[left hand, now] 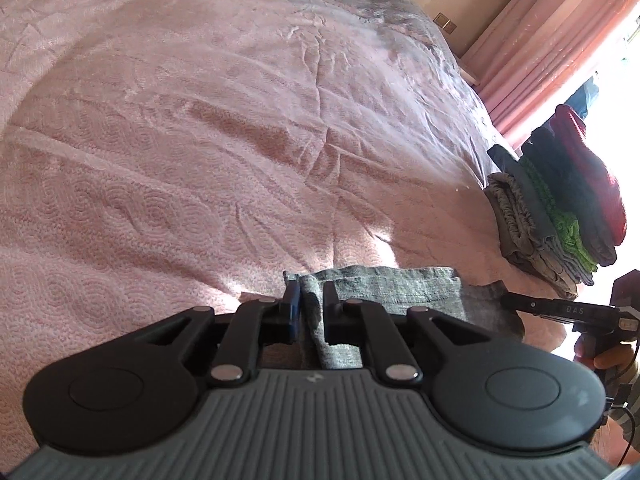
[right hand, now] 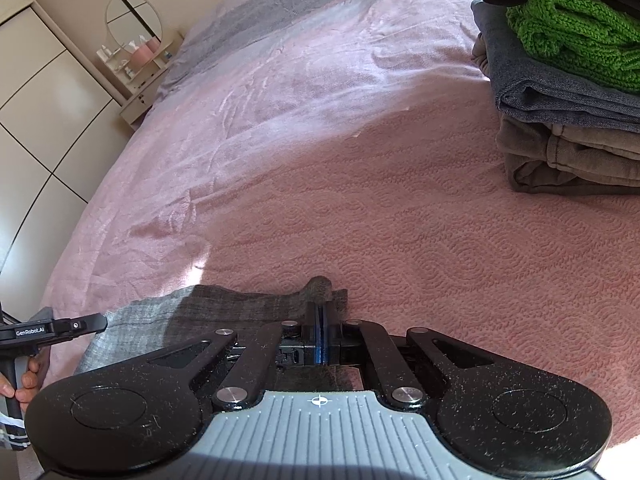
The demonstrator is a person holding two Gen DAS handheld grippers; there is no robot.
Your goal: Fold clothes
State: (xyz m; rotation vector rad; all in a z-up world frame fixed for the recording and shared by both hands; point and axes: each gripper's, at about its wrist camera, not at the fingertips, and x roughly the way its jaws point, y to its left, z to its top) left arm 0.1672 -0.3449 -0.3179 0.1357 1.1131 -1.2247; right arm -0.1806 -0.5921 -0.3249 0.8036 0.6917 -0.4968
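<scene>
1. At lower centre of both views, a grey woven garment (left hand: 384, 292) lies on the pink quilted bed (left hand: 168, 168).
2. Left gripper (left hand: 311, 312) and right gripper (right hand: 320, 330) jaws each clamp its edge.
3. Folded clothes stack (right hand: 560, 92), upper right: several items done; this fold is probably midway.

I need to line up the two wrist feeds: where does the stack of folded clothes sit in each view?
Left wrist: stack of folded clothes at the right edge, mid-height, on the pink bedspread.
Right wrist: stack in the top right corner.
Shared landmark: the green knit item within the stack; also the grey garment that both grippers hold.
</scene>
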